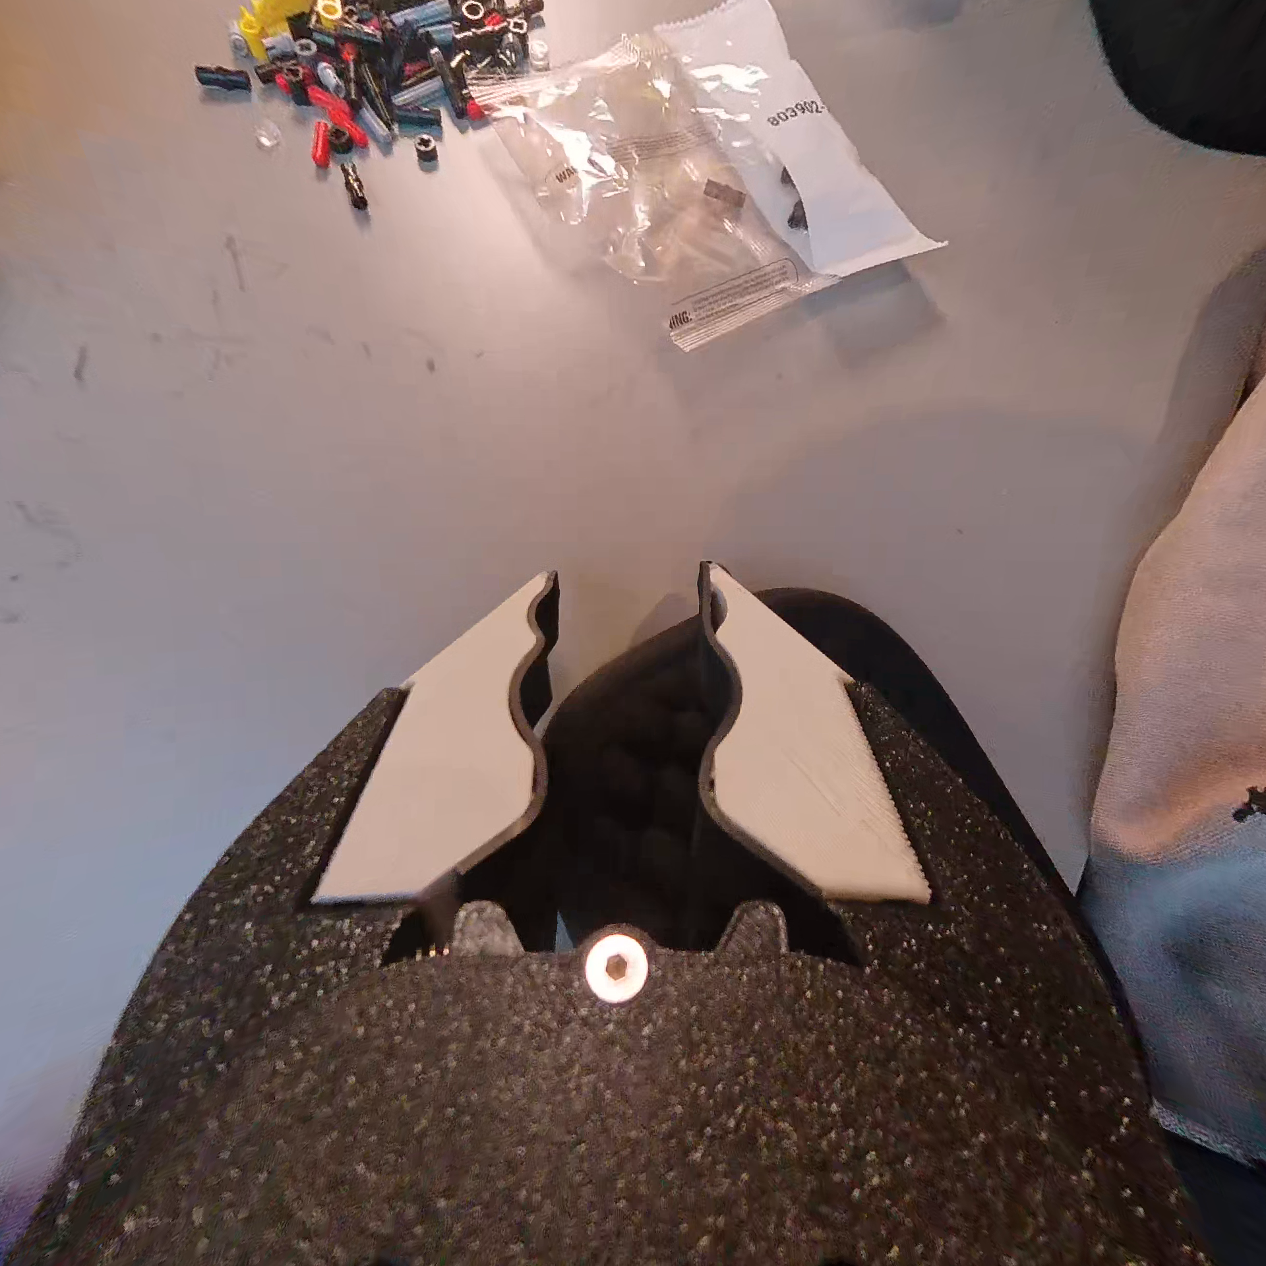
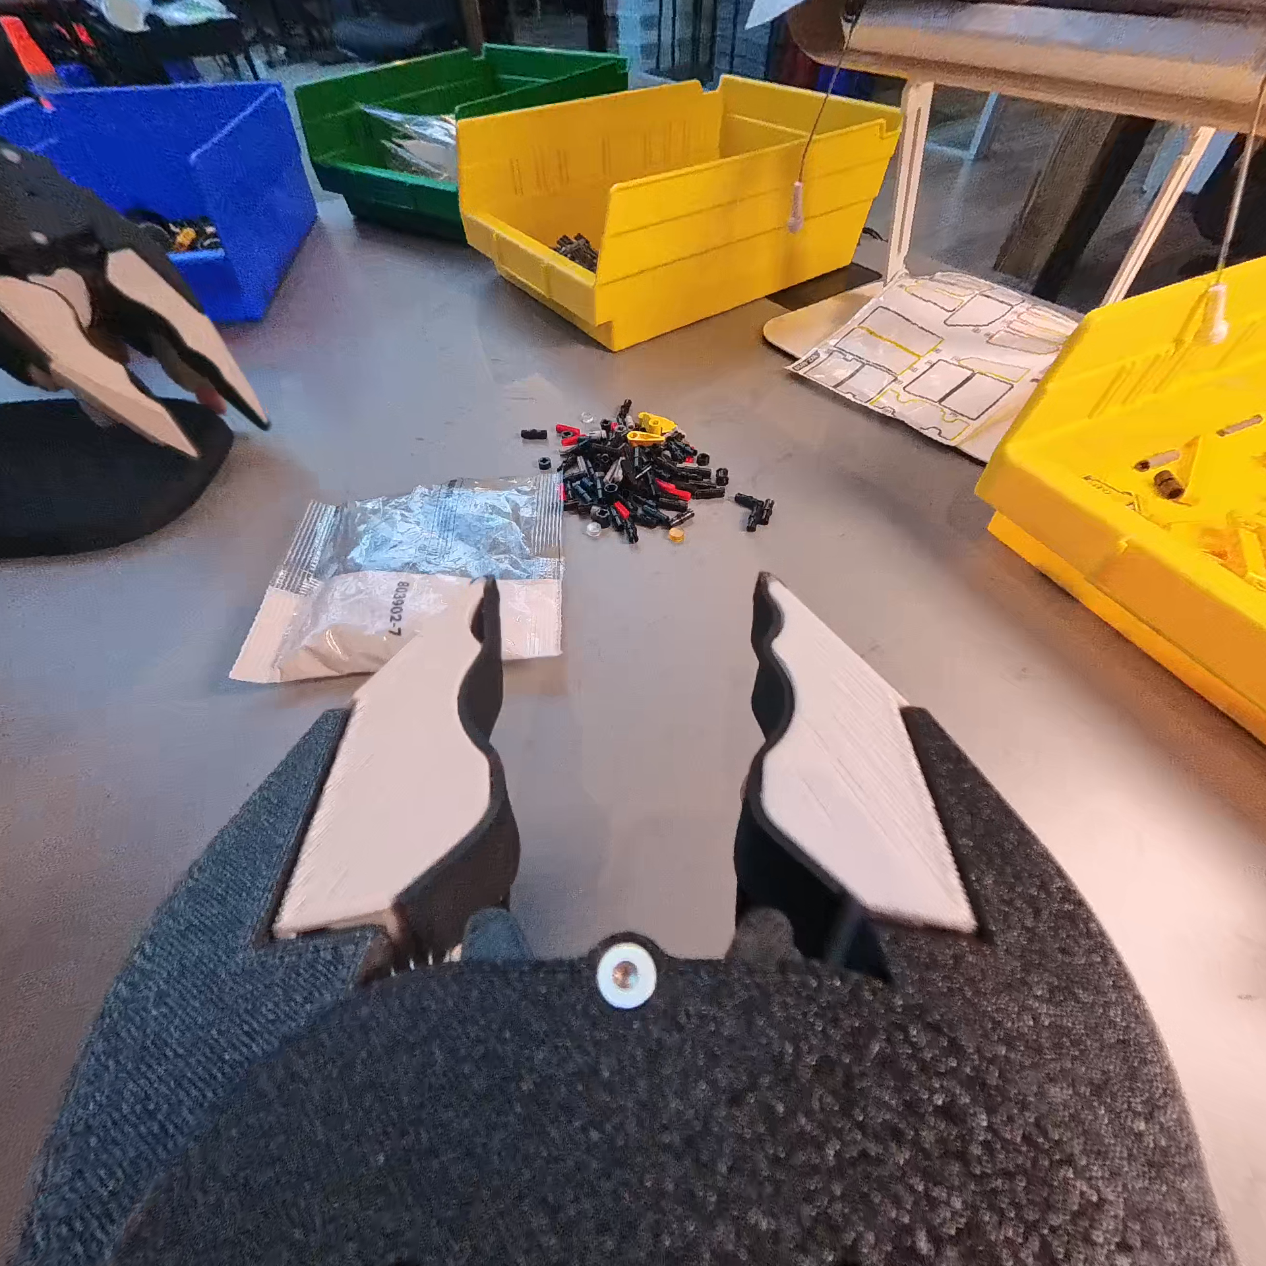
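Both grippers hang over the grey table with their jaws apart and nothing between them. Right gripper (image 2: 623, 582) is spread wide above bare table, its left fingertip (image 2: 490, 589) over the near edge of a flat bag (image 2: 411, 603), part clear and part white; whether it touches the bag I cannot tell. Just beyond the bag, toward the middle of the table, lies a pile (image 2: 637, 479) of small black, red, grey and yellow plastic parts, with a few strays beside it. Left gripper (image 1: 627, 572) is released too, with a narrower gap, and hovers over a black pad (image 1: 890, 658) near the table's left edge; in the right wrist view the same gripper (image 2: 229, 438) shows at far left, tips pointing down just above that pad (image 2: 103, 479). From the left wrist view the bag (image 1: 719, 171) and pile (image 1: 383, 61) lie well ahead, side by side. Along the far edge stand a blue bin (image 2: 226, 157), a green bin (image 2: 411, 103) and a yellow bin (image 2: 685, 205); small parts show in the blue and yellow ones. A second yellow bin (image 2: 1130, 479) sits at the right edge, with a printed sheet (image 2: 938, 356) between it and a white stand (image 2: 911, 171).
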`<state>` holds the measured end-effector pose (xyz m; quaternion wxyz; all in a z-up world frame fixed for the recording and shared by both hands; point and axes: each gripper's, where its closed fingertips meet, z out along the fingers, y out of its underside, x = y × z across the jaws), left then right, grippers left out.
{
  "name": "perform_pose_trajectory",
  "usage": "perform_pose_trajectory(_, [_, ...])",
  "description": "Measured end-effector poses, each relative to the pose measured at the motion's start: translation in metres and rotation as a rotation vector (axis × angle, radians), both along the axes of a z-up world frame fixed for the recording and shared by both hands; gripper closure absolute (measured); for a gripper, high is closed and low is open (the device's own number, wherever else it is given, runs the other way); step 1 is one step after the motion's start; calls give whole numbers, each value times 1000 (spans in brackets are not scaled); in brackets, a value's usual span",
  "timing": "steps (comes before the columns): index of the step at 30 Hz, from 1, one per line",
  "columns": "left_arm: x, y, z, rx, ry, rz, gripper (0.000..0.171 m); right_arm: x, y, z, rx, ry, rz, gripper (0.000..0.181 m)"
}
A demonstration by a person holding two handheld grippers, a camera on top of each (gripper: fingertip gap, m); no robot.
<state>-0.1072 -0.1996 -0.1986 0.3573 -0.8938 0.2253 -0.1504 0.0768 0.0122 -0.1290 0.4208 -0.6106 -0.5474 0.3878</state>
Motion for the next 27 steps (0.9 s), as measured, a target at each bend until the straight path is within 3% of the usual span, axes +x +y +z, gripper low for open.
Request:
perform_pose_trajectory(2, [-7,-4,-1,1,36,10,142,1,1,-1,14,-8,-10,109])
perform_pose_trajectory(3, [-14,-5,-3,2,87,20,157,2,3,-2,20,-12,-19,110])
perform_pose_trajectory(8, [-7,-14,-11,-105,50,-67,171,-3,10,-3,3,-4,-36,113])
perform_pose_trajectory(15, [1,-44,-12,-212,75,-163,171,1,-2,3,52,-22,-9,113])
perform_pose_trajectory(18, [1,-48,-6,-149,100,-130,171,5,-6,10,61,6,-5,113])
perform_pose_trajectory(19, [0,-32,7,-46,103,-79,171,3,-6,14,54,29,0,113])
perform_pose_trajectory(22, [17,30,84,356,-15,37,149,-18,-14,33,30,114,56,111])
perform_pose_trajectory(23, [22,51,104,481,10,55,144,-27,-19,43,40,139,95,112])
perform_pose_trajectory(27, [29,139,114,747,551,35,125,-68,-22,78,135,140,165,127])
